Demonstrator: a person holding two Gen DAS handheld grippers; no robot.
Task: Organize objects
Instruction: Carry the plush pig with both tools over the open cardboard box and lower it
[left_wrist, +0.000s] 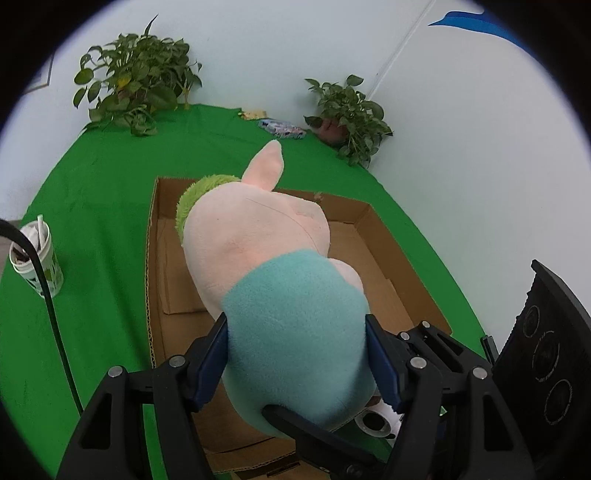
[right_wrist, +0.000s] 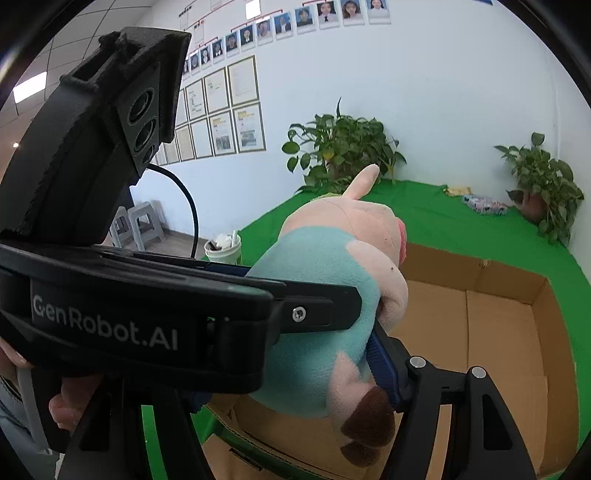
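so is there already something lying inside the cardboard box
No, the cardboard box shows only bare floor; the plush pig is held above it in the left gripper.

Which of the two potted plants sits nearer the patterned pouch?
The smaller potted plant in the corner; the pouch lies just beside it, while the bigger plant stands well apart.

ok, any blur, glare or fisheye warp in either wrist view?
Left wrist: sharp, even light, no glare; brown cardboard box edges bow, corners vignetted black. Right wrist: the left gripper's black body sits close, blocking the left side; pink plush pig in teal shirt stays sharp.
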